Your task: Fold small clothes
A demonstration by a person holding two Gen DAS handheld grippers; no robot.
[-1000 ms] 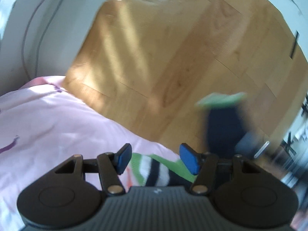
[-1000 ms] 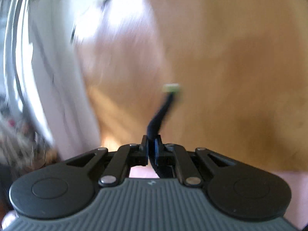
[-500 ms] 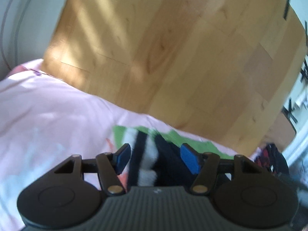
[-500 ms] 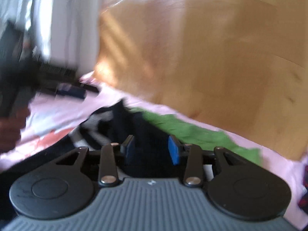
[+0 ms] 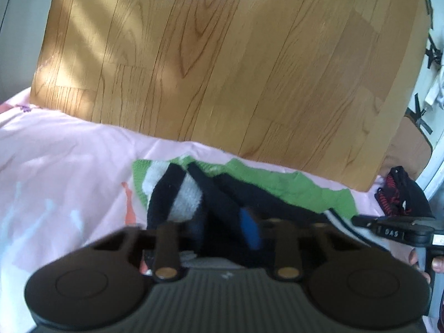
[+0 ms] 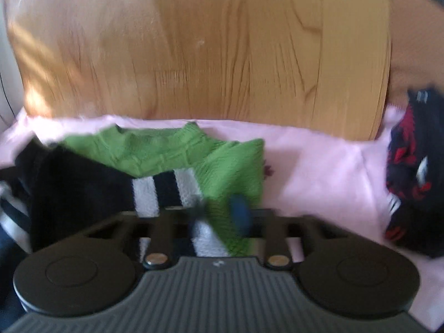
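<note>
A green, white and navy striped sock [image 5: 177, 191] lies crumpled on the pink sheet [image 5: 55, 166], with its green cuff [image 6: 172, 147] spread toward the floor. My left gripper [image 5: 219, 231] hovers low over its dark part, jaws open, with cloth between the blurred pads. My right gripper [image 6: 219, 213] sits over the striped and green part, jaws open, nothing clamped. The right gripper also shows at the right edge of the left wrist view [image 5: 394, 230].
A dark garment with red marks [image 6: 413, 172] lies on the sheet at the right; it also shows in the left wrist view [image 5: 399, 194]. Wooden floor [image 5: 222, 55] lies beyond the sheet's far edge. A white wall [image 5: 16, 27] stands at the left.
The right gripper was shut on the sock and holding it in the air; it has opened and the sock now lies on the sheet. Both grippers have come down close over it.
</note>
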